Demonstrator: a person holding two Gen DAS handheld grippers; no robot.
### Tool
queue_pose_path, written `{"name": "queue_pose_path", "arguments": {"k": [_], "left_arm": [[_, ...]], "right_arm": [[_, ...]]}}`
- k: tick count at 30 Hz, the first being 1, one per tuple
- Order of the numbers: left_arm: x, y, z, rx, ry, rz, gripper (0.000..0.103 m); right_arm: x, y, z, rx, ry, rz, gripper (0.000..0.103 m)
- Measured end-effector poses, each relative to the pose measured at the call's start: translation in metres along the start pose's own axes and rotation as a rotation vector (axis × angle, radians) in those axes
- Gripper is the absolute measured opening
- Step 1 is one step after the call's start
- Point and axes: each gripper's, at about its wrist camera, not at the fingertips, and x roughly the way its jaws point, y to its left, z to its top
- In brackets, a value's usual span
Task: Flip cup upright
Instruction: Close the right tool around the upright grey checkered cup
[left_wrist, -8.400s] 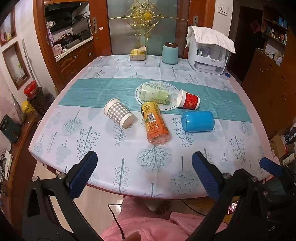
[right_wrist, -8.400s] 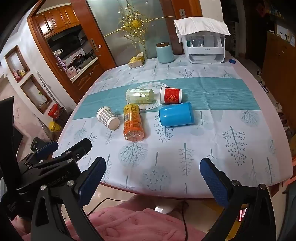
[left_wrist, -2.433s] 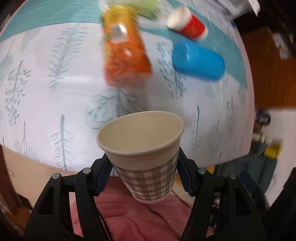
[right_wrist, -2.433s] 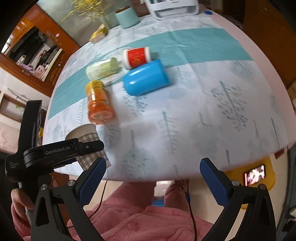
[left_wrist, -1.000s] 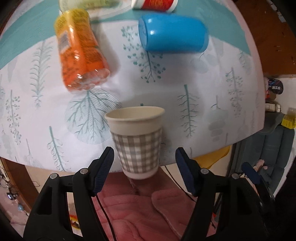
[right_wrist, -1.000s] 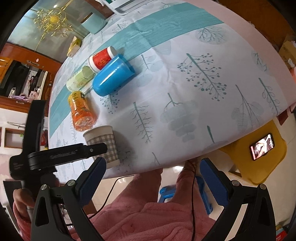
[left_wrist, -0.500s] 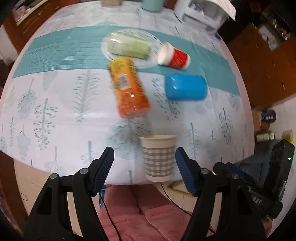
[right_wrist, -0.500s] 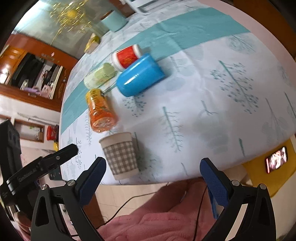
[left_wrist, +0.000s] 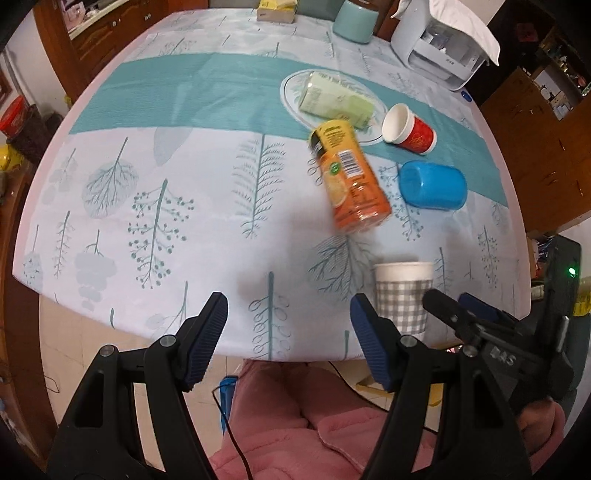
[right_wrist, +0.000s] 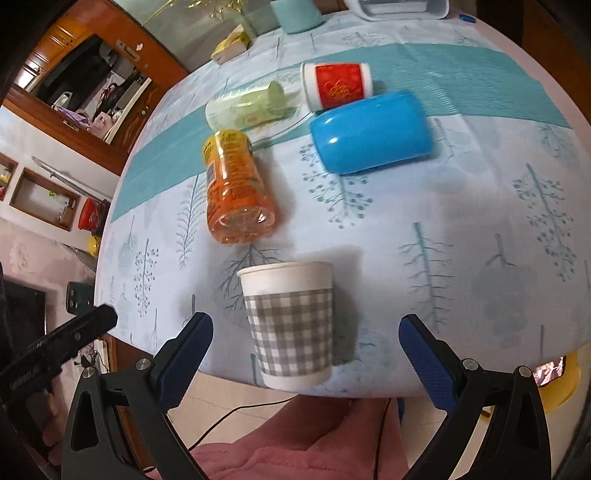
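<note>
Checked cup (right_wrist: 290, 325) stands upright near the bench (left_wrist: 207, 206) edge, both your jaws apart and empty; flip looks done.

Home dining room. Rounded table (left_wrist: 221, 206) under a pale cloth printed with trees, a teal band across it. At 12 o'clock, glazed door with gold ornament (right_wrist: 207, 11). At 10 o'clock, wooden cabinets and counter (left_wrist: 99, 26), kitchen clutter behind. Wall niches (right_wrist: 44, 199) at 9 o'clock. White countertop appliance (left_wrist: 443, 51) draped with a cloth at 1 o'clock, teal canister (left_wrist: 354, 20) and tissue box (left_wrist: 275, 9) beside it. Dark wood cupboards (left_wrist: 535, 122) at 3 o'clock.
</note>
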Motion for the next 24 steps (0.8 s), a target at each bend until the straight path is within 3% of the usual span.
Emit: {"name": "queue_pose_path", "arguments": {"k": [3, 15, 20, 24], "left_arm": [[0.004, 0.007, 0.000, 0.003, 0.016, -0.006, 0.066], [0.007, 0.012, 0.015, 0.056, 0.033, -0.033, 0.066], [0.008, 0.013, 0.025, 0.067, 0.033, -0.044, 0.066], [0.011, 0.012, 0.030, 0.080, 0.036, -0.051, 0.066]], "right_arm": [[0.017, 0.004, 0.002, 0.024, 0.034, 0.002, 0.094], [0.059, 0.001, 0.023, 0.084, 0.071, -0.037, 0.087], [0.062, 0.004, 0.031, 0.085, 0.071, -0.036, 0.071], [0.056, 0.009, 0.033, 0.072, 0.045, -0.037, 0.068]]}}
